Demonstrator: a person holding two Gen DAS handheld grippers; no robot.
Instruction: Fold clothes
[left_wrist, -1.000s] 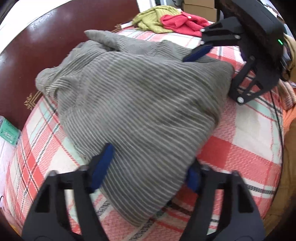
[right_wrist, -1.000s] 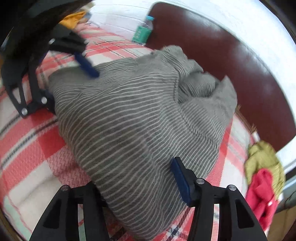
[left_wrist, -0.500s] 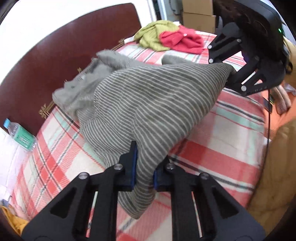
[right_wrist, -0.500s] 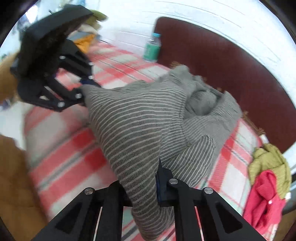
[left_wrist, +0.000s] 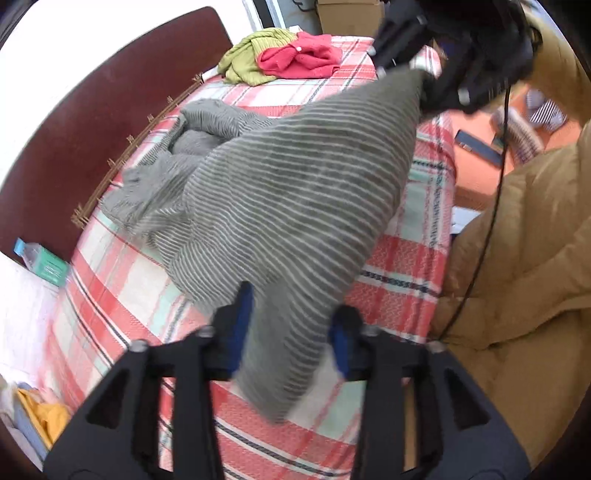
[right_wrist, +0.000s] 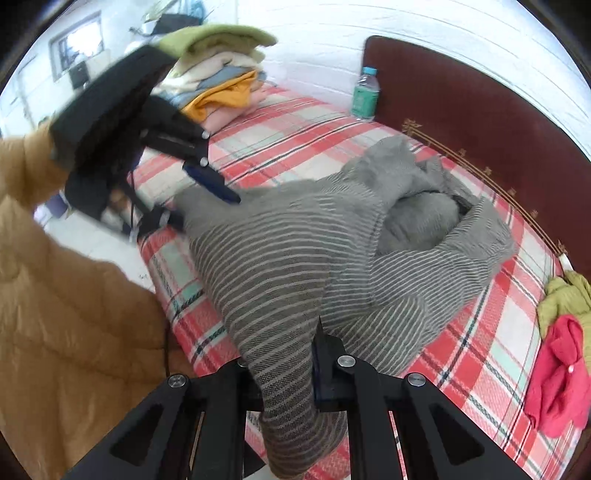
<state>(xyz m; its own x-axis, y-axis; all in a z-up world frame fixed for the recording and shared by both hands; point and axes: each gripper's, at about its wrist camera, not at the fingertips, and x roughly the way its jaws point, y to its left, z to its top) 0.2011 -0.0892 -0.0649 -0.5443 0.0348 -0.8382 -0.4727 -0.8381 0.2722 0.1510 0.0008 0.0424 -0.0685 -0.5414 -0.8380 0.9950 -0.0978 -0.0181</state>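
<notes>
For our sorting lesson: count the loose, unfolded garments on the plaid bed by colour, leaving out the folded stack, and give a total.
Grey striped knit garment: 1
Olive-green crumpled garment: 1
Red crumpled garment: 1
Total: 3

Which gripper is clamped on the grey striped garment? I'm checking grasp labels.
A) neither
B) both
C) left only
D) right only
D: the right gripper has its jaws shut on the grey striped garment, while the left gripper stands open around the cloth.
</notes>
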